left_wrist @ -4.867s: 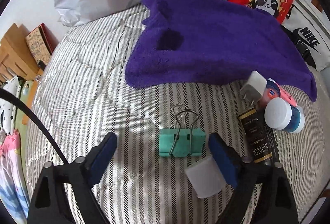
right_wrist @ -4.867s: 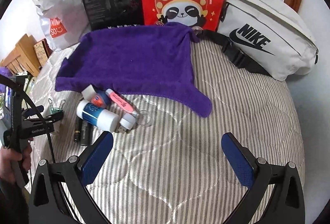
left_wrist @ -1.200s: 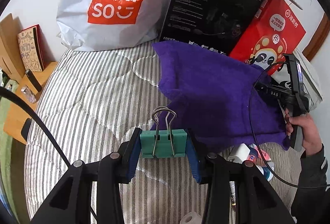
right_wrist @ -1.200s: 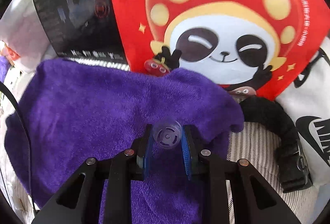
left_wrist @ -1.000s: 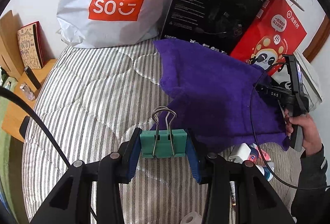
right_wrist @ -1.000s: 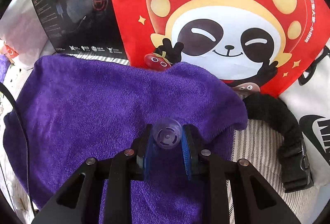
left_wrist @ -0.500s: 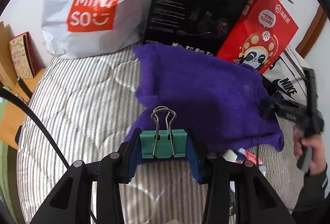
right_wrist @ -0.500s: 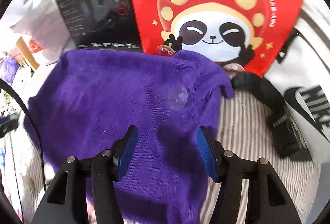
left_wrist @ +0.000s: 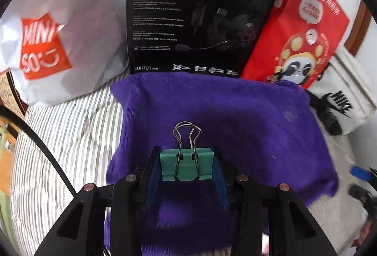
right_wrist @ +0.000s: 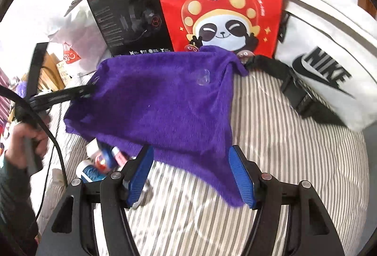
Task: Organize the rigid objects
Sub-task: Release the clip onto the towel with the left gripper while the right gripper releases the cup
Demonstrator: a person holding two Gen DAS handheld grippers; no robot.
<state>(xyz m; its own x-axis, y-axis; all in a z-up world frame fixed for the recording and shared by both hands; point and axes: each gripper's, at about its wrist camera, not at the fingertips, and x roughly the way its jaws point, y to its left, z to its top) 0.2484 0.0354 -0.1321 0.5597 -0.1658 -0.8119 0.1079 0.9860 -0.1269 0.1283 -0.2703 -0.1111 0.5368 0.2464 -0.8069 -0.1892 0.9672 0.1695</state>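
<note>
Basically left gripper (left_wrist: 187, 167) clamps the teal binder clip (left_wrist: 187, 165) by its stiff, light body over purple towel (left_wrist: 235, 119); right gripper (right_wrist: 190, 176) empty, jaws opening.

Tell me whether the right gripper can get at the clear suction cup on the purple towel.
Probably yes: the right gripper is empty, its jaws opening, and the suction cup lies uncovered on the purple towel ahead.

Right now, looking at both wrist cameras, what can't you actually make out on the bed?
- Small items beside the purple towel, right wrist view: blurred, partly under the towel's edge and behind a gripper finger; types unclear.
- Clear round piece on the towel: see-through and small; only a faint smudge in the left wrist view.
- Right gripper, left wrist view: blurred at the frame's edge.
- Bed under the binder clip: hidden by the left gripper.
</note>
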